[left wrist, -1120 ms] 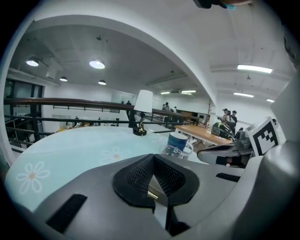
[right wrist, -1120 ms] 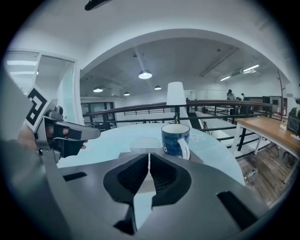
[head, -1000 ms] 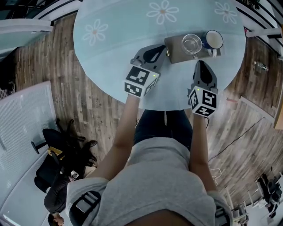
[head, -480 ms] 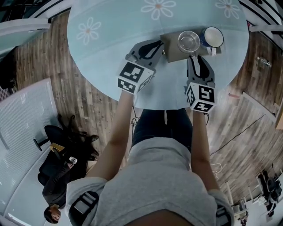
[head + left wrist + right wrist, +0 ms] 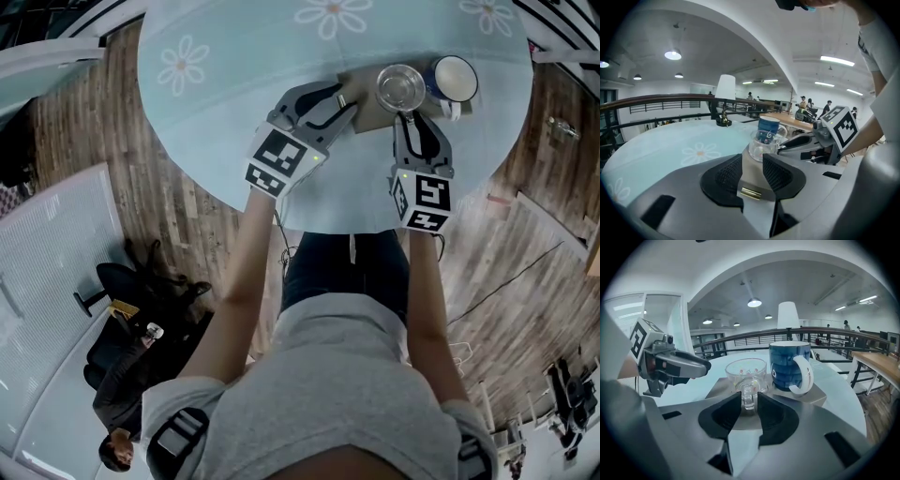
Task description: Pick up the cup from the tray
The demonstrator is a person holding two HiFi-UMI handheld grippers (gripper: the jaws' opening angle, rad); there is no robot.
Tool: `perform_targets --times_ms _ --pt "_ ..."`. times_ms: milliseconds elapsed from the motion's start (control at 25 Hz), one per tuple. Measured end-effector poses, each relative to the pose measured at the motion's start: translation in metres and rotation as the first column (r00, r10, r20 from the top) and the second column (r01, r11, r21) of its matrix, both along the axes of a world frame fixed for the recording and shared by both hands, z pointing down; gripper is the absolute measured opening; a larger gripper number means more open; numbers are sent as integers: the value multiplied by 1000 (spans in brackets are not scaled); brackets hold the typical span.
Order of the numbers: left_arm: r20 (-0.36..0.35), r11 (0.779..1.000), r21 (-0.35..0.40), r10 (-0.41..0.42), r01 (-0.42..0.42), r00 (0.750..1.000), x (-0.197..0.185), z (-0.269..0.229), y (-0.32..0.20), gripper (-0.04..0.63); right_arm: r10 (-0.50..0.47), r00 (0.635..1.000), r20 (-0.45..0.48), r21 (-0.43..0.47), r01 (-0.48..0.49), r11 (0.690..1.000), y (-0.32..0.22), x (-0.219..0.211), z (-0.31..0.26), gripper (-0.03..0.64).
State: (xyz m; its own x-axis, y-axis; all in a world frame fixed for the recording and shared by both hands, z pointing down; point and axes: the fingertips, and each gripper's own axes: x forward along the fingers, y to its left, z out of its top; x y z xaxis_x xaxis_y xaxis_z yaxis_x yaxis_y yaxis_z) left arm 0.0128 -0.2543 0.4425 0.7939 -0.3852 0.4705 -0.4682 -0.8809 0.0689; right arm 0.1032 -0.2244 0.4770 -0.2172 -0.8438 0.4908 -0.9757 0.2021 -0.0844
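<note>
A grey-brown tray (image 5: 367,114) lies on the round pale-blue table (image 5: 234,56). On it stand a clear glass cup (image 5: 400,86) and a blue mug (image 5: 455,82) with a white handle. My left gripper (image 5: 347,99) is at the tray's left end. Its jaws have just been opening, and the tray (image 5: 752,180) end with a brass pull lies between them. My right gripper (image 5: 413,119) points at the clear cup (image 5: 745,371). Its jaws have just been closing a little, with the cup's handle (image 5: 748,400) between them and no visible squeeze. The blue mug (image 5: 787,364) stands just right of the cup.
A white lamp (image 5: 725,89) and a small dark ornament (image 5: 723,121) stand at the table's far side. The table's near edge is close behind both grippers. Wooden floor (image 5: 187,216) surrounds it, with a seated person (image 5: 122,375) at lower left.
Both grippers have moved forward to the tray. The left jaws have opened around the tray's end. The right jaws have opened around the clear cup's handle.
</note>
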Motion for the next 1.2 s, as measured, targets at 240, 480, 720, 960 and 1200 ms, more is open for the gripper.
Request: perform_targets --times_ms 240,480,720,960,1200 --pt "33 996 26 80 -80 996 7 4 -2 147 -43 998 -47 20 44 999 -1 -2 1 56" --pt "59 983 37 180 -182 982 20 9 -4 179 -100 991 -87 27 103 994 2 -2 1 51" --pt "60 962 27 271 -273 961 36 12 -4 259 -151 986 -75 36 154 987 4 0 1 49" --pt "60 921 30 387 -390 920 52 12 -4 287 -204 977 -67 41 207 977 3 -1 0 50" --pt "45 865 14 501 -502 864 65 18 1 296 -234 971 -54 43 236 971 3 1 0 49"
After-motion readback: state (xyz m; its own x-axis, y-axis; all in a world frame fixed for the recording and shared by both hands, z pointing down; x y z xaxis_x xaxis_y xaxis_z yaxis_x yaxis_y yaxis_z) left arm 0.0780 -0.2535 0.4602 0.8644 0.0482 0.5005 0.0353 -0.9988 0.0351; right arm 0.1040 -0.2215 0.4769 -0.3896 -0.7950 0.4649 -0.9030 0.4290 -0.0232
